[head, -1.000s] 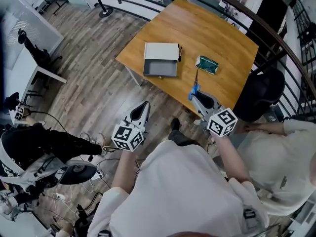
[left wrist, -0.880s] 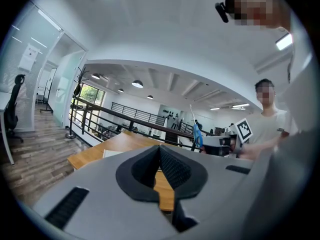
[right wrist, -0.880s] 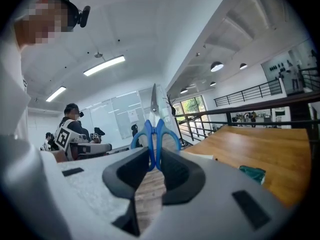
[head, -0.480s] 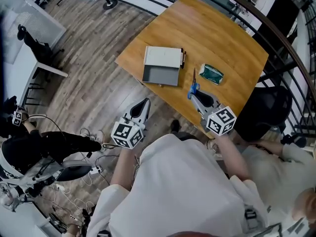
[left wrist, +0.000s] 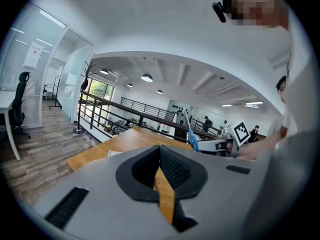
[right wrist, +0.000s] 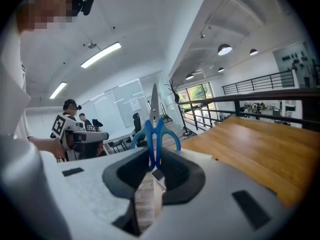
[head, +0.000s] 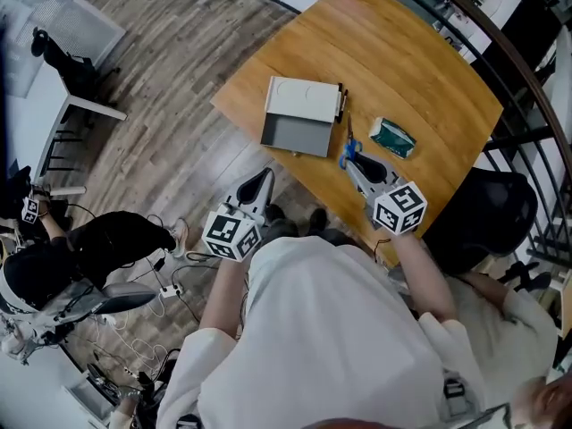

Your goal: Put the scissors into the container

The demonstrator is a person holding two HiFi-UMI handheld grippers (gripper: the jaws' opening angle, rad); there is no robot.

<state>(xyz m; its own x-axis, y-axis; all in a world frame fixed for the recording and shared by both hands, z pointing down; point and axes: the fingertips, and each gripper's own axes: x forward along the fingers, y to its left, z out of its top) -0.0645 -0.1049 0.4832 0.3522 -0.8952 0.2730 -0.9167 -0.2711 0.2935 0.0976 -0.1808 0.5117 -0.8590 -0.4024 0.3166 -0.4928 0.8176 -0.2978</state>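
Since the scissors (right wrist: 154, 129) are bound for the container (head: 299, 119), they are clamped at the handles by the right gripper (head: 355, 164), blades pointed fwd, just beside the container's right side. The left gripper (head: 256, 186) is kept off the table (head: 402, 61) edge, jaws closed to a thin slit, nothing between; judged not req'd for this step. The container's grey interior is seen open. A dark pen (head: 340, 104) at its right rim and a green packet (head: 392, 137) nearby are to be avoided. A railing (head: 500, 52) is seen beyond the table.
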